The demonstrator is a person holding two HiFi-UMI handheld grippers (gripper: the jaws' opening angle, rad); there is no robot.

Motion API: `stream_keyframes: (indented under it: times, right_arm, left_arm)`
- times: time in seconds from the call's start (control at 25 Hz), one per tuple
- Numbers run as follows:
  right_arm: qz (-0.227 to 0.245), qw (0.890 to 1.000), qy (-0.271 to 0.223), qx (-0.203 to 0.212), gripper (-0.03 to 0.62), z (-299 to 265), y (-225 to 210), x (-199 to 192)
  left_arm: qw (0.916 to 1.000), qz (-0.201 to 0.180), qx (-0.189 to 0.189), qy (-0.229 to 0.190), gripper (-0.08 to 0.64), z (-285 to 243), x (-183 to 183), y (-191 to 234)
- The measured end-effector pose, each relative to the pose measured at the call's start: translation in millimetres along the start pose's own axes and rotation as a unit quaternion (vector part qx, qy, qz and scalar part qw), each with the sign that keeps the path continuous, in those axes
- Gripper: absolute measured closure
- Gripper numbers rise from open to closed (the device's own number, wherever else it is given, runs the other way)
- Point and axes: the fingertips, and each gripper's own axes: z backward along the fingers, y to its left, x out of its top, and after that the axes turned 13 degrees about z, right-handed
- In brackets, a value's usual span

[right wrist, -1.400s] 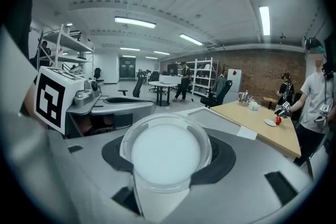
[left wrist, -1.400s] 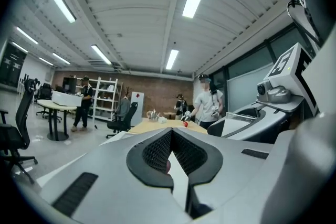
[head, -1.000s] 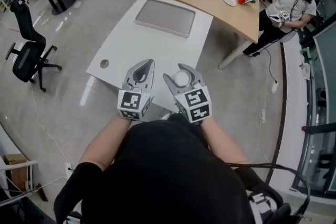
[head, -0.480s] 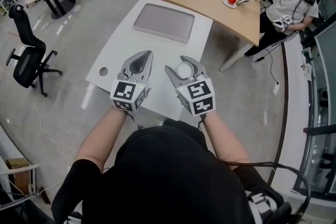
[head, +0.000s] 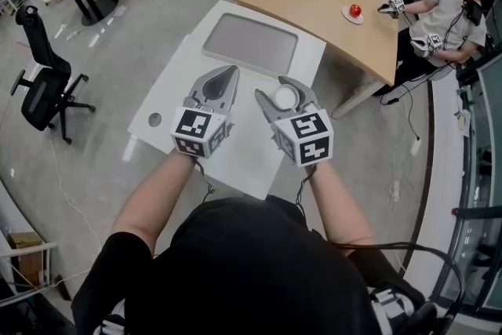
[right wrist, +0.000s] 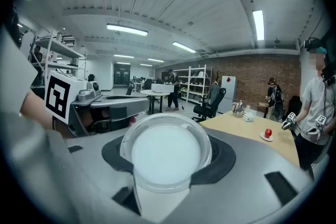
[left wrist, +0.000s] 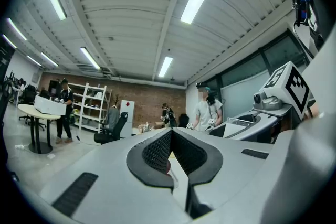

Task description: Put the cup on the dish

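Right gripper (head: pixel 281 92) has its jaws clamped on the clear cup (right wrist: pixel 166 153), which sits snug right between them. Left gripper (head: pixel 229 74) jaws are pinched together with nothing in them, just beside the right one. White table (head: pixel 179 84) lies below both.

Cup (head: pixel 284 97) in right gripper (head: pixel 274 89), over table (head: pixel 235 149)
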Motion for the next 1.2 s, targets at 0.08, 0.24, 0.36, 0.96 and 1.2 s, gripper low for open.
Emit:
stream_keyframes:
  times: [0.08, 0.24, 0.36, 0.96, 1.2]
  right_arm:
    - [-0.003, 1.000, 0.001, 0.001, 0.342, -11.3, -13.2, 1.3]
    - [-0.007, 1.000, 0.002, 0.006, 0.341, -41.0, -37.9, 1.2]
    - [-0.013, 1.000, 0.009, 0.011, 0.341, -62.7, -56.0, -4.4]
    - [-0.028, 0.999, 0.006, 0.026, 0.342, -170.7, -162.3, -26.7]
    - [-0.023, 0.999, 0.011, 0.034, 0.342, -222.2, -199.0, -44.8]
  left_arm:
    - [1.0000, 0.003, 0.004, 0.002, 0.557, -14.7, 0.8, 8.5]
    - [0.9997, 0.016, 0.012, 0.011, 0.557, -45.1, -10.1, 29.9]
    - [0.9990, 0.033, 0.020, 0.023, 0.557, -66.5, -24.7, 43.0]
    - [0.9965, 0.037, 0.069, 0.027, 0.557, -188.4, -29.8, 127.3]
    - [0.9953, 0.014, 0.091, 0.030, 0.557, -237.1, -39.2, 166.6]
